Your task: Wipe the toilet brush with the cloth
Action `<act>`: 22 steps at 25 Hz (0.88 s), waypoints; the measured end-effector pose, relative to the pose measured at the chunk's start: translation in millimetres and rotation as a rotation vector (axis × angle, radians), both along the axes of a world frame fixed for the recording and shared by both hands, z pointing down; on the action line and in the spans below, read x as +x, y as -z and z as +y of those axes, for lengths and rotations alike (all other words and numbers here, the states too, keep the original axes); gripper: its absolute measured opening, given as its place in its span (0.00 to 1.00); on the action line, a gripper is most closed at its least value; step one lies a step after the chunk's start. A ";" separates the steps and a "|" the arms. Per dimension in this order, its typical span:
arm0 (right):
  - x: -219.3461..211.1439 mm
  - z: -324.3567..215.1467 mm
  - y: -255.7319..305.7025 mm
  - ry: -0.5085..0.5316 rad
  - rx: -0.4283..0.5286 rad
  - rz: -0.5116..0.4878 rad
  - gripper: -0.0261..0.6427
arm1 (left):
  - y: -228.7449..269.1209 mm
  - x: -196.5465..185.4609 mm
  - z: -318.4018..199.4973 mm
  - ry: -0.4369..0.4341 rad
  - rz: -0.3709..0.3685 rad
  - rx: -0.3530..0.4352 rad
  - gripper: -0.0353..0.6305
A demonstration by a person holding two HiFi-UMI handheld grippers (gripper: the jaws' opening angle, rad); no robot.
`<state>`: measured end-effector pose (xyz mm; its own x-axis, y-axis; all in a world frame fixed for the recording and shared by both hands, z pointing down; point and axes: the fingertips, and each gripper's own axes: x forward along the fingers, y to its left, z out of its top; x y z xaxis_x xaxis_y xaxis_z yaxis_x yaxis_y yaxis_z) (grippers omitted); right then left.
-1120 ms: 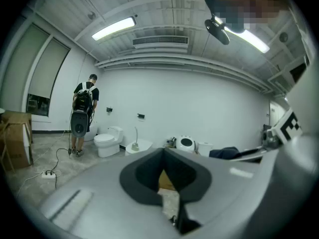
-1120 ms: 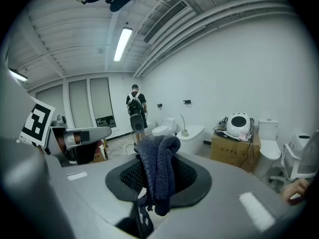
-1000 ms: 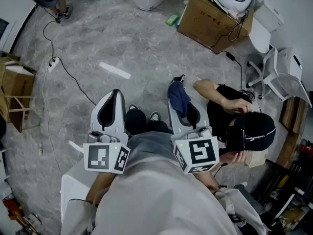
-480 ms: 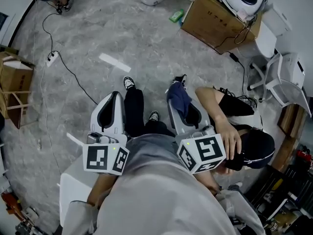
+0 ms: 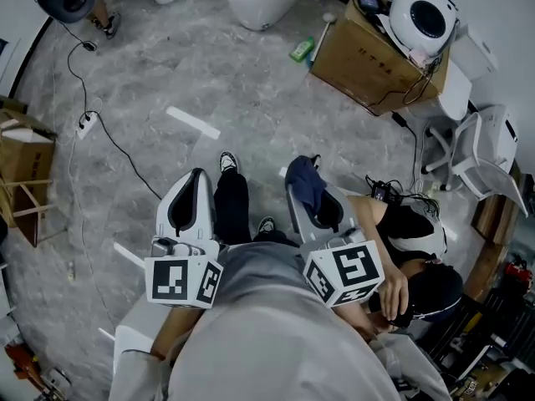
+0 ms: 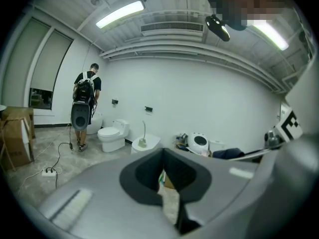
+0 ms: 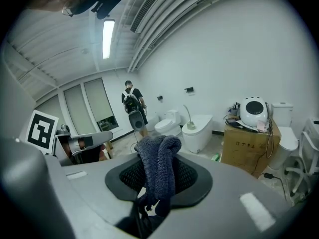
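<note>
— How are the fingers of the right gripper (image 5: 294, 174) found?
— They are closed on a dark blue knitted cloth (image 7: 158, 171). It is pinched between the pads and bunched up above them.

— And those of the left gripper (image 6: 163, 156)?
— They are brought together at the tips, and nothing is held between them.

— Where is the toilet brush (image 7: 190, 125) seen?
— It is stood upright in its holder on top of a white toilet (image 7: 197, 136) at the far side of the room, well apart from both pairs of fingers. In the right gripper view it is seen beyond the cloth and just to its right. In the left gripper view it is seen beyond the fingertips and slightly to the left.

— Is the brush touched by the cloth?
— No; a stretch of grey marbled floor (image 5: 251, 82) is seen between them. A cardboard box (image 5: 368, 53) is placed to the right of the toilet.
</note>
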<state>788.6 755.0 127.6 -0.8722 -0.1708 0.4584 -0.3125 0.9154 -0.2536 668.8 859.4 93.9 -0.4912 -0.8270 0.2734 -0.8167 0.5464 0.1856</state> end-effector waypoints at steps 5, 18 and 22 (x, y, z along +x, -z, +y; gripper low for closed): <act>-72.0 -15.6 6.7 -0.004 0.003 0.006 0.20 | 6.6 -70.8 -18.8 -0.018 0.007 0.002 0.05; -248.1 -67.7 24.5 -0.066 0.056 0.037 0.19 | 25.2 -252.4 -55.7 -0.028 0.011 0.040 0.05; -280.5 -74.4 27.3 -0.063 0.068 0.041 0.19 | 24.0 -283.8 -60.4 -0.028 0.026 0.055 0.05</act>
<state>508.2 680.6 100.4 -0.8395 -0.2565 0.4791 -0.3789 0.9082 -0.1778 385.1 799.0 69.9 -0.4610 -0.8546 0.2392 -0.8261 0.5117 0.2360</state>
